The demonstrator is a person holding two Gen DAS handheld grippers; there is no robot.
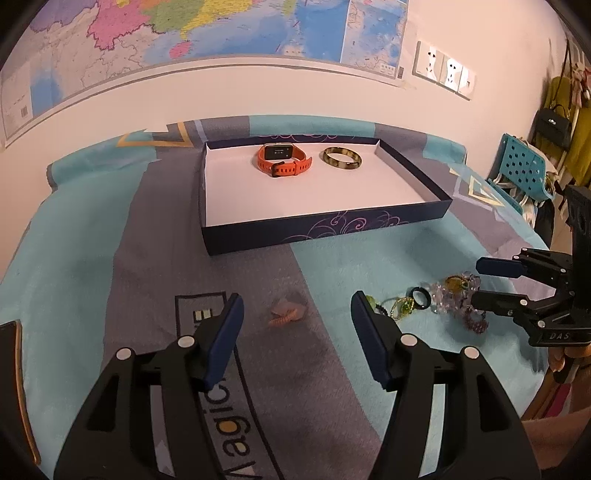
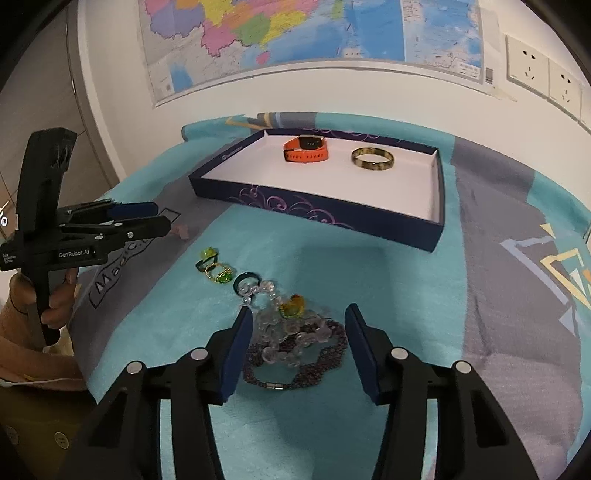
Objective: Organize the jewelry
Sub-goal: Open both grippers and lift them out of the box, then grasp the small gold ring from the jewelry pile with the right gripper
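A dark blue tray [image 1: 325, 230] [image 2: 332, 216] with a white floor holds an orange watch [image 1: 283, 159] [image 2: 306, 148] and a tortoiseshell bangle [image 1: 342, 157] [image 2: 372, 158]. My left gripper [image 1: 297, 314] is open over the cloth, with a small pink hair clip [image 1: 288, 312] just ahead between its fingers. My right gripper [image 2: 297, 328] is open, its fingers on either side of a pile of clear and purple bead bracelets [image 2: 291, 343] [image 1: 458, 295]. Beside the pile lie a black ring [image 2: 245, 282] [image 1: 421, 297] and green and gold pieces [image 2: 216, 267] [image 1: 399, 306].
A teal and grey cloth [image 1: 110, 229] [image 2: 498, 314] covers the table. A wall with a map [image 2: 295, 33] and sockets [image 1: 443, 70] stands behind. A blue chair [image 1: 521, 166] and hanging bags [image 1: 554, 125] are at the right.
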